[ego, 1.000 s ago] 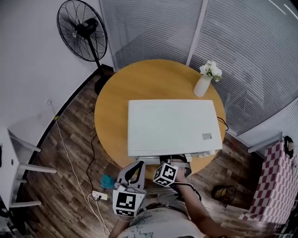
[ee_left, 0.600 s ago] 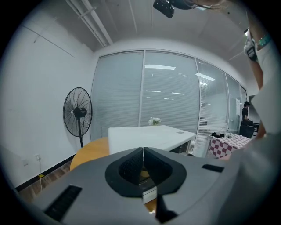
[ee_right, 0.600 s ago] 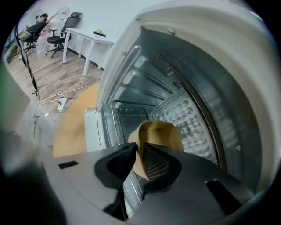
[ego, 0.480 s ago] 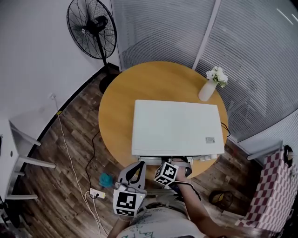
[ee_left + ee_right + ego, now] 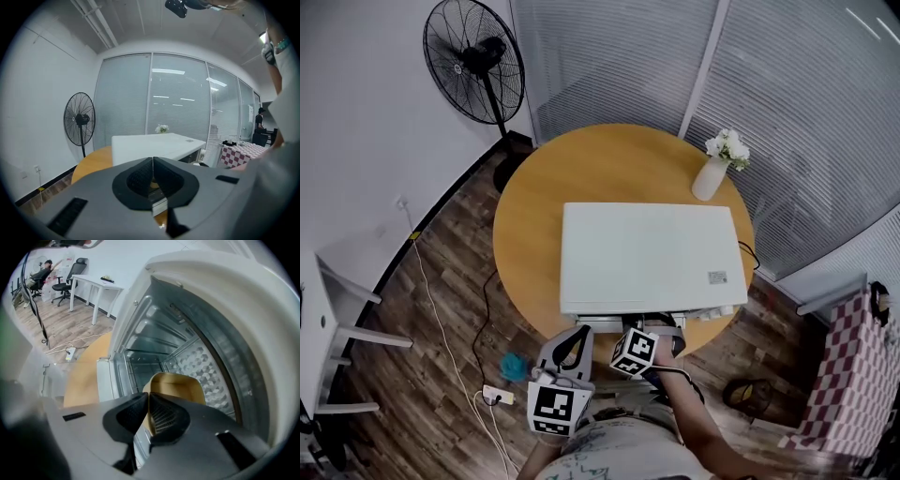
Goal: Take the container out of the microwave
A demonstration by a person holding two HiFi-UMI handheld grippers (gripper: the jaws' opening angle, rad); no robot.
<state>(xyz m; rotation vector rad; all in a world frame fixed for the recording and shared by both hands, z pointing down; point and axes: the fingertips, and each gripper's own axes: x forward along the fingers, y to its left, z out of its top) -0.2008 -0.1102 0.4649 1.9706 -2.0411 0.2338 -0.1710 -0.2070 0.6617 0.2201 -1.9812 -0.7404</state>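
Observation:
A white microwave [image 5: 647, 253] stands on a round wooden table [image 5: 534, 216], its open front facing me. In the right gripper view a tan, paper-like container [image 5: 180, 385] sits inside the metal cavity [image 5: 154, 333]. My right gripper [image 5: 148, 397] is shut on the container's near rim. From the head view that gripper [image 5: 649, 330] reaches under the microwave's front edge, and the container is hidden there. My left gripper [image 5: 572, 349] hangs shut and holding nothing below the table's near edge, left of the right one; its pads meet [image 5: 153, 161].
A white vase with flowers [image 5: 712, 169] stands on the table behind the microwave. A black floor fan [image 5: 473, 66] is at the far left, a power strip with cable [image 5: 499, 394] lies on the wood floor, and a checked cloth [image 5: 853, 375] is at the right.
The head view sways slightly sideways. Neither gripper nor the microwave has visibly moved.

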